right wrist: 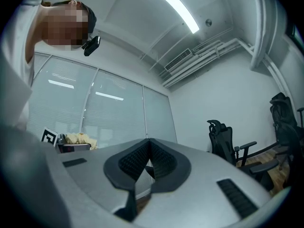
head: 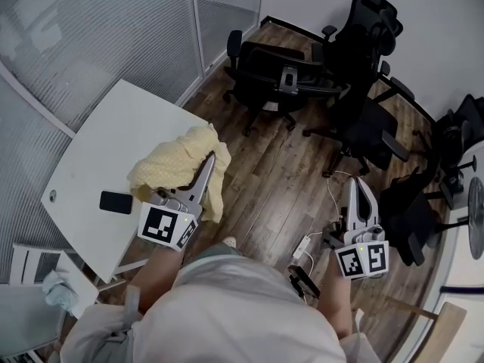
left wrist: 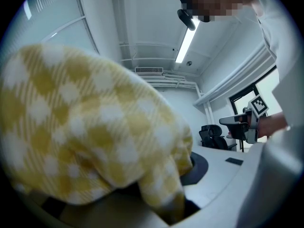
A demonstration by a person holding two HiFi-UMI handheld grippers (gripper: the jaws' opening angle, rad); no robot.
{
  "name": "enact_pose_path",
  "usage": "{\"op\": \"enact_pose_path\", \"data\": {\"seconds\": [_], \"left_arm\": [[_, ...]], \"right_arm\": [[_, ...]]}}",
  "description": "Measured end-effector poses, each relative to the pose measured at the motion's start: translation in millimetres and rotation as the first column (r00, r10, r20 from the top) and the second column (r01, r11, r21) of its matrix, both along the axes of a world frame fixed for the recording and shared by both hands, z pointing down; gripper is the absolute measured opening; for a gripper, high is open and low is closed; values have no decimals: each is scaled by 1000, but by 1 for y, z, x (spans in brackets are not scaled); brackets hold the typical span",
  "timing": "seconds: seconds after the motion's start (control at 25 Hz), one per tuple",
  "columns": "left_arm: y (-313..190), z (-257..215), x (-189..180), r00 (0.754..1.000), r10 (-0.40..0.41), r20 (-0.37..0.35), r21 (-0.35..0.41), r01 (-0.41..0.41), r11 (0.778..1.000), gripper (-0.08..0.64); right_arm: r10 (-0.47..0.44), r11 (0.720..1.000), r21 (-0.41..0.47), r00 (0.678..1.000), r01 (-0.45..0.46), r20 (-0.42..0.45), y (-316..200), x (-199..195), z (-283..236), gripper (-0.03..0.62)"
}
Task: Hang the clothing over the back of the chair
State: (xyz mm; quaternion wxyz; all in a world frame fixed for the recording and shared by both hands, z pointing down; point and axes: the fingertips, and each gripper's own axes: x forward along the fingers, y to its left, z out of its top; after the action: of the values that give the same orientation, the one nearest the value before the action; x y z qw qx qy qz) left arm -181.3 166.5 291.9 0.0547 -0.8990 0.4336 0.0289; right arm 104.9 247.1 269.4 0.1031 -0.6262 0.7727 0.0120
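The clothing (head: 181, 166) is a yellow and white checked garment, bunched up and hanging from my left gripper (head: 211, 162), which is shut on it above the corner of a white table (head: 91, 150). In the left gripper view the clothing (left wrist: 95, 127) fills most of the frame and hides the jaws. My right gripper (head: 355, 183) is shut and holds nothing; it hangs over the wooden floor. Its ribbed pads (right wrist: 135, 158) meet in the right gripper view. Black office chairs (head: 276, 78) stand further off, the tallest (head: 367, 32) at the back.
A black phone (head: 116, 201) lies on the table. Glass partitions (head: 113, 29) run behind it. A white cable and power strip (head: 304, 246) lie on the floor between my grippers. More black chairs (head: 408, 210) crowd the right side.
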Motion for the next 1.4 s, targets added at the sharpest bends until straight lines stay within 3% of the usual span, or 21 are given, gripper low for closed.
{"op": "enact_pose_path", "data": {"seconds": [0.52,1.4], "left_arm": [[-56,9,-10,1000,16,6,-4,-16,1000,147],[-64,21,-37,1000,19,-14,-37,-20,999,147]], "right_arm": [[17,1000,-16,999,-16,29,-53,-11,15,20],[43,998,-38,997,-41,63,-64,-26,18,20]]}}
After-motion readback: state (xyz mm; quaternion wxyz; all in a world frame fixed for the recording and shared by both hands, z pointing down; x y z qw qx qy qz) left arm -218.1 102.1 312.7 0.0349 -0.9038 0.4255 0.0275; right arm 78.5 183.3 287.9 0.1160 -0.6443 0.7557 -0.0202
